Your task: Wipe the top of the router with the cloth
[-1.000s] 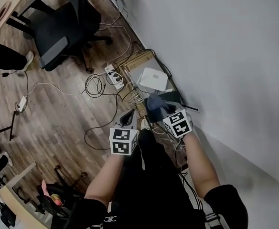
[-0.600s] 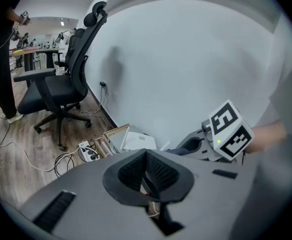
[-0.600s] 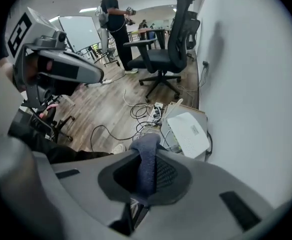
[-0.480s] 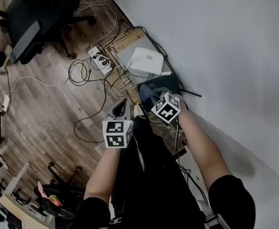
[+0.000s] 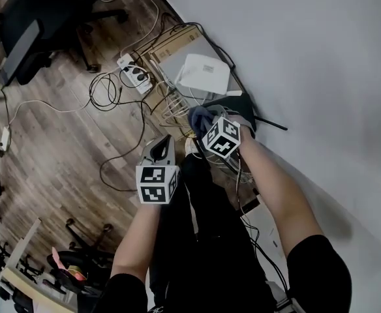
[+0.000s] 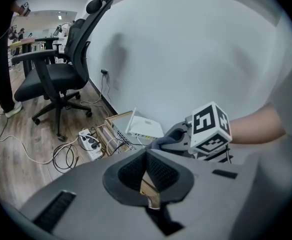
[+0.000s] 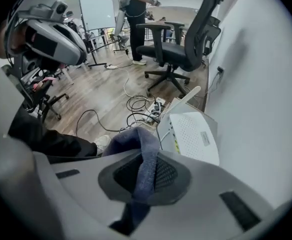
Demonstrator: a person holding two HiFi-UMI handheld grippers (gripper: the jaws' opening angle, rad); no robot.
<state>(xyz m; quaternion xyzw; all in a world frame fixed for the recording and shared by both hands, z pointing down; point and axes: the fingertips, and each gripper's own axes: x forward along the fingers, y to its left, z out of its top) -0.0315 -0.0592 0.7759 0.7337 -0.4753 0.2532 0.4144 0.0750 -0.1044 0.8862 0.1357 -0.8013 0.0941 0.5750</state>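
Right gripper (image 7: 145, 170) is clamped on a soft, fuzzy blue cloth (image 7: 136, 144), which bunches up past the pads. The cloth is close to the router (image 7: 193, 133) but not on it. Router's a flat white plastic slab with a dotted vent top, lying by the wall-side edge of a cardboard box (image 5: 171, 44). Its small grey sticker is too tiny to read. Left gripper (image 6: 147, 170) is pressed together, empty, off to the side.
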